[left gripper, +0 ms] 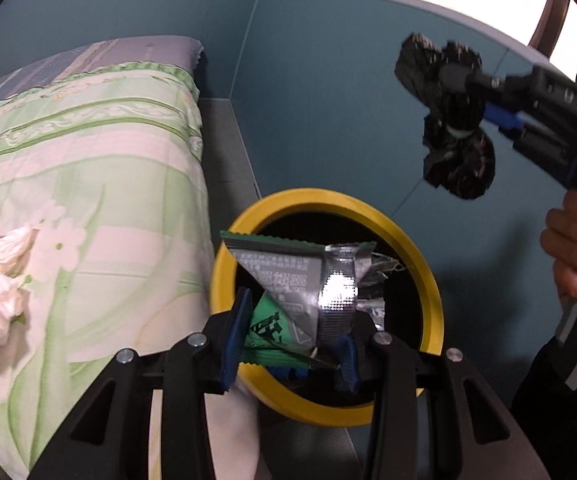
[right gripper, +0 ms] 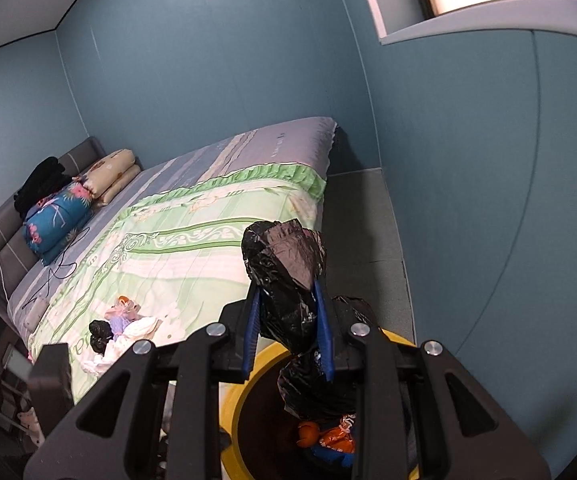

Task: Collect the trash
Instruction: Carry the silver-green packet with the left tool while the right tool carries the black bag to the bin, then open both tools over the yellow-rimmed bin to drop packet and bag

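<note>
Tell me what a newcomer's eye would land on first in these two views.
First, the round yellow-rimmed bin on the floor beside the bed, with the left gripper holding a crumpled green and silver foil wrapper over its mouth. Next, the crumpled black plastic bag clamped in the right gripper, up against the blue wall. Then the green floral bedspread, with more tissue and wrapper litter heaped near its edge.

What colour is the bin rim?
Yellow. The bin rim shows best in the left wrist view, ringing a dark interior below the snack wrapper.
</note>
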`<state>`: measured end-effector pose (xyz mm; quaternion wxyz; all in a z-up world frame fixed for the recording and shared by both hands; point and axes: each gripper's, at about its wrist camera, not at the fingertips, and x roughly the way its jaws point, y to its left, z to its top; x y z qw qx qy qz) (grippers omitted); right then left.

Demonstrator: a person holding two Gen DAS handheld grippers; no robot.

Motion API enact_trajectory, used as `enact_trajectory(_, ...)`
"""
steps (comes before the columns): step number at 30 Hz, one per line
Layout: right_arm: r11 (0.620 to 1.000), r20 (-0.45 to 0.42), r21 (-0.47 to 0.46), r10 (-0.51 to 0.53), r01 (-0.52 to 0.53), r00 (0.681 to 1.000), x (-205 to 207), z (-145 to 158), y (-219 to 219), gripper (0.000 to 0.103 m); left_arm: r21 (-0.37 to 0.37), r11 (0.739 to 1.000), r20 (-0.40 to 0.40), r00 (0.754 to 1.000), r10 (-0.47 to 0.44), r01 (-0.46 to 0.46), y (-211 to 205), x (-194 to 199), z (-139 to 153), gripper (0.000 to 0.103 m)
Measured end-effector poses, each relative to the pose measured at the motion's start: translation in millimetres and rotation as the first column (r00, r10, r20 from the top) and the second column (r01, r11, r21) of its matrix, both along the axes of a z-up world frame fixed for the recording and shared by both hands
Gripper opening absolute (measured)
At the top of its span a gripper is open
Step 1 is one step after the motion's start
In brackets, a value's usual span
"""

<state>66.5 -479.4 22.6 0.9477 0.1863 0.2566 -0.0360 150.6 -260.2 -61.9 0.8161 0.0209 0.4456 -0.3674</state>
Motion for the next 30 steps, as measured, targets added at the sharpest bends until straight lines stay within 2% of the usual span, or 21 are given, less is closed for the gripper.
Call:
enact_trajectory(5,1.000,-0.016,0.016,-0.007,0.008,1.000,-2,-7,-6,0.024,0.041,0.999,0.004,1.000,-0.026,0.026,-20,-2,-11,0.037)
enact_trajectory(18,1.000,-0.065,0.007,-0.012,0.013,0.998,5,-16,-4,0.026,0.077,0.995,-0.100,0.994,-0.054,0.062,-42,-1,-59,0.037)
enact_trajectory(22,1.000,-0.071,0.012,-0.014,0.015,0.997,5,-19,-5,0.027,0.080,0.994,-0.116,0.991,-0.061,0.071,-44,-6,-63,0.037)
enact_trajectory(25,1.000,-0.069,0.020,-0.018,0.019,0.997,3,-19,-8,0.033,0.076,0.995,-0.112,0.992,-0.059,0.068,-42,-10,-62,0.038)
enact_trajectory(27,0.999,-0.068,0.021,-0.023,0.024,0.997,3,-19,-9,0.039,0.064,0.996,-0.124,0.990,-0.060,0.068,-41,-10,-60,0.045)
enact_trajectory(28,0.999,-0.066,0.025,-0.029,0.031,0.997,3,-19,-10,0.044,0.057,0.996,-0.131,0.990,-0.054,0.062,-40,-9,-60,0.054)
enact_trajectory(29,0.999,-0.065,0.027,-0.032,0.034,0.997,3,-19,-10,0.044,0.051,0.998,-0.129,0.991,-0.041,0.048,-38,-9,-59,0.061)
enact_trajectory(30,0.999,-0.064,0.029,-0.035,0.037,0.997,2,-19,-11,0.044,0.047,0.998,-0.126,0.991,-0.035,0.042,-38,-7,-59,0.063)
